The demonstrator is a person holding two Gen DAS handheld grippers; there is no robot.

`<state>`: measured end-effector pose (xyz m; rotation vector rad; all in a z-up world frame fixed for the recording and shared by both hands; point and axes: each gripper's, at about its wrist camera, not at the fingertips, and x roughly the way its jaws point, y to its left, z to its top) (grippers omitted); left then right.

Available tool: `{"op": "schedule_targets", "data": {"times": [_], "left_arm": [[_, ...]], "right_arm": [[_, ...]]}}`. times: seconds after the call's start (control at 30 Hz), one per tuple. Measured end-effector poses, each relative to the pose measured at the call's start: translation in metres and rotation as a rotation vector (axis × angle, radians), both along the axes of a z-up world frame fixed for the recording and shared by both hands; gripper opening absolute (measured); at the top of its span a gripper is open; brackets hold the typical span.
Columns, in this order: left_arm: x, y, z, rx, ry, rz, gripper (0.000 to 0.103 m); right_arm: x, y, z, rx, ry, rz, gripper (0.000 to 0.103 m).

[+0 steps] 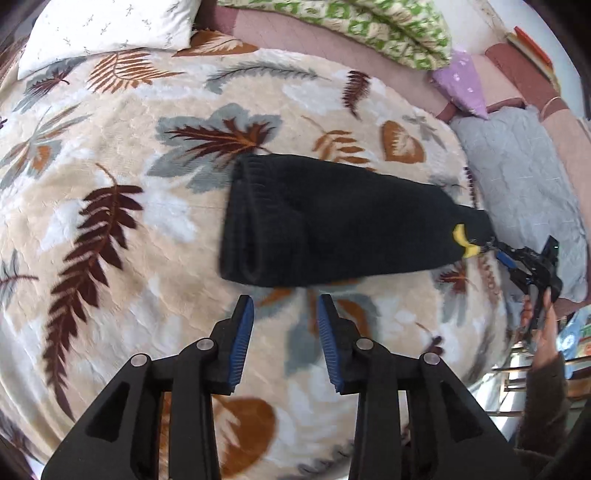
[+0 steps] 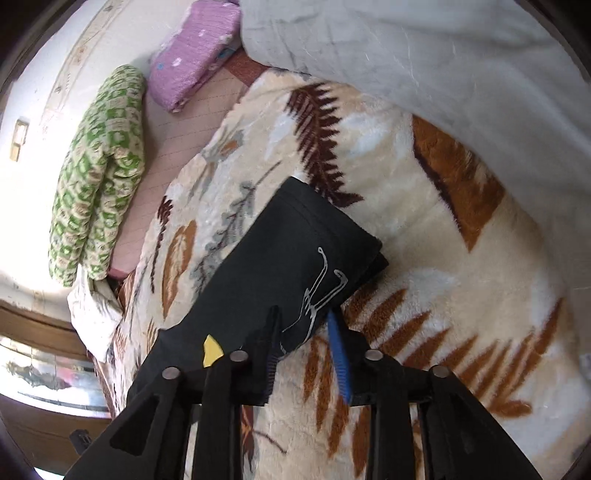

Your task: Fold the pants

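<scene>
Pants, black and already doubled into a tapered bundle, lie on the bed's plush leaf-print blanket, their long axis running from the wide rolled end on the left of the left wrist view to a narrow end drawn out toward the right. That narrow end is what the next move seems to turn on: the right tool has it, one finger lost under the cloth and the blue-padded finger beside it, a yellow tab showing at the grip, so it reads as clenched on the fabric. The left tool hangs released just short of the bundle's near long edge, jaws parted and holding nothing, and is the nearer one to the wide end. The cloth looks soft, thick and matte, with a ribbed band at the wide end and a pale line drawing on one face. Beyond lie a grey quilt, a green patterned quilt, a purple pillow and a white pillow.
</scene>
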<state>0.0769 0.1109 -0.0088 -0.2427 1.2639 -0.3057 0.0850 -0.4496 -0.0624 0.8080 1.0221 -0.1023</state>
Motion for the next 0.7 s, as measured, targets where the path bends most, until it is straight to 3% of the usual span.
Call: {"op": "schedule_targets", "data": {"times": [0.07,0.13,0.17,0.43,0.57,0.7], "left_arm": [[-0.005,-0.020,0.008,-0.043,-0.007,-0.024,0.036],[-0.006,-0.052,0.014,-0.075,-0.006,-0.040,0.053],[-0.003,-0.069,0.014,-0.094,-0.001,-0.048,0.056],[0.028,-0.236,-0.017,-0.245,0.181,-0.083,0.057],[0.040,-0.297,-0.036,-0.293,0.252,-0.026,0.057],[0.048,-0.326,-0.060,-0.391,0.342,0.093,0.057]], "right_arm": [[-0.006,-0.004,0.014,-0.034,-0.015,0.018,0.031],[-0.011,-0.011,0.025,-0.065,-0.021,0.011,0.038],[-0.014,-0.015,0.029,-0.069,-0.028,0.002,0.042],[-0.016,-0.034,0.029,-0.068,-0.021,-0.003,0.045],[-0.008,-0.044,0.018,-0.060,-0.009,-0.006,0.047],[0.003,-0.051,0.006,-0.047,-0.003,0.011,0.050]]}}
